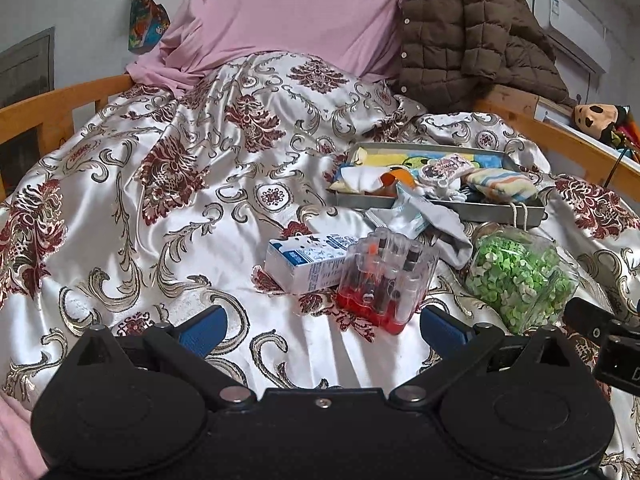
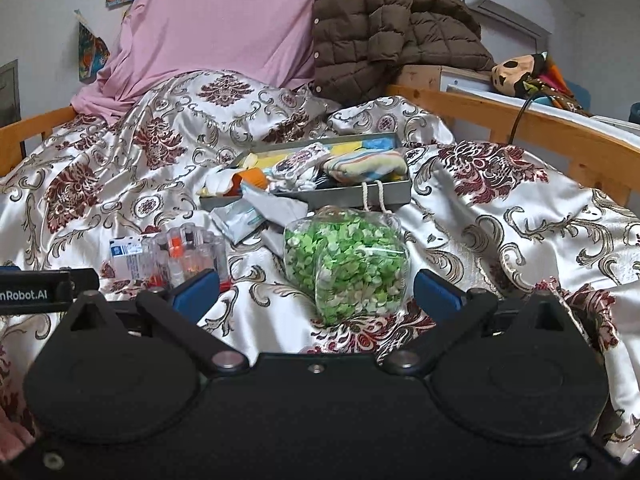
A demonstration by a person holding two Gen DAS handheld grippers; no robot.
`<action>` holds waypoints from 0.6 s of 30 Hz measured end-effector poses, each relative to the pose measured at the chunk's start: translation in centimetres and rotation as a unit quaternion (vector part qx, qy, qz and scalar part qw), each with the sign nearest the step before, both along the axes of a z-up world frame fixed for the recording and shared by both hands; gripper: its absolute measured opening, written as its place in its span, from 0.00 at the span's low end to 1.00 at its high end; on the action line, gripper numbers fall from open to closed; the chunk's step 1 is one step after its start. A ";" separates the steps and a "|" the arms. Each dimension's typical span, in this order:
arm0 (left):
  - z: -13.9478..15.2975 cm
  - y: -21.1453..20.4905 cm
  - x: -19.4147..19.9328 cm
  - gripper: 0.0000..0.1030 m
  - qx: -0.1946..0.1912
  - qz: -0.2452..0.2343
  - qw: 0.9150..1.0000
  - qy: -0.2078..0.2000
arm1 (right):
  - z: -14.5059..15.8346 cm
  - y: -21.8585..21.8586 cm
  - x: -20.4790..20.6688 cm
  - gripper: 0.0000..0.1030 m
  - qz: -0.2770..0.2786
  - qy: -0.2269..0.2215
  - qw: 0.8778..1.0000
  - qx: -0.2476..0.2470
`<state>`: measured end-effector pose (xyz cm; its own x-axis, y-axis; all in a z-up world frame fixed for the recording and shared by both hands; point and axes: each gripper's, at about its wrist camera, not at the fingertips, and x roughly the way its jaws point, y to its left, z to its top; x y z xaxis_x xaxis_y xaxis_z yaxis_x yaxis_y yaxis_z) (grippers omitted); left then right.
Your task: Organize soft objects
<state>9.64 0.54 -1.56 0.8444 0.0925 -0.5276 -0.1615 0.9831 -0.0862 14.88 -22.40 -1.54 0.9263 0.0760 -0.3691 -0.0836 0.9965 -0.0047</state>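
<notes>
The bed [image 1: 160, 208] carries everything, under a slick satin cover that will let items slide. At its head lie one pink sheet [image 1: 288, 20] and one brown jacket [image 1: 472, 36].

One grey tray [image 2: 352, 196] sits mid-bed and holds the sorted soft goods: one striped roll [image 2: 364, 165], one patterned bundle [image 2: 300, 160], white socks [image 2: 218, 184] at the left end; the exact sock count cannot be told. One grey cloth [image 1: 444, 224] lies outside, draped against the tray's near wall over a packet. It is judged light, limp and non-fragile; pinch a raised fold near the middle so it lifts in one piece.

Hard items, one each, are near: jar [image 2: 352, 264] of green pieces, clear rack [image 1: 384, 280] of vials, carton [image 1: 308, 260]. The rack is likely fragile; keep clear.

Left tongs [image 1: 320, 328]: spread, empty, low over the cover before the rack. Right tongs [image 2: 316, 288]: spread, empty, either side of the jar, not touching it.
</notes>
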 end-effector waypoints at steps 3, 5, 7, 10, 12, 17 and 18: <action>-0.1 -0.1 0.2 0.99 -0.001 -0.001 1.000 0.007 | -0.2 0.0 0.2 0.99 0.005 0.005 1.000 0.000; -0.3 -0.2 0.4 0.99 -0.001 -0.002 1.000 0.014 | -0.3 -0.1 0.4 0.99 0.008 0.007 1.000 0.000; -0.4 -0.2 0.6 0.99 -0.001 -0.003 1.000 0.019 | -0.4 -0.1 0.7 0.99 0.010 0.010 1.000 0.001; -0.5 -0.2 0.9 0.99 -0.004 -0.003 1.000 0.026 | -0.5 -0.2 1.0 0.99 0.012 0.012 1.000 0.004; -0.5 -0.2 1.1 0.99 -0.007 -0.002 1.000 0.028 | -0.6 -0.3 1.2 0.99 0.012 0.011 1.000 0.007; -0.7 0.0 1.7 0.99 -0.017 0.004 0.999 0.030 | -0.8 -0.1 1.8 0.99 0.010 0.012 1.000 0.017; -0.8 0.1 1.8 0.99 -0.019 0.005 0.999 0.031 | -0.8 0.0 1.9 0.99 0.010 0.014 1.000 0.018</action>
<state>11.46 0.60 -2.32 0.8087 0.0788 -0.5829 -0.1769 0.9777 -0.1133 16.81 -22.42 -2.36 0.9142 0.1075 -0.3908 -0.1023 0.9942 0.0342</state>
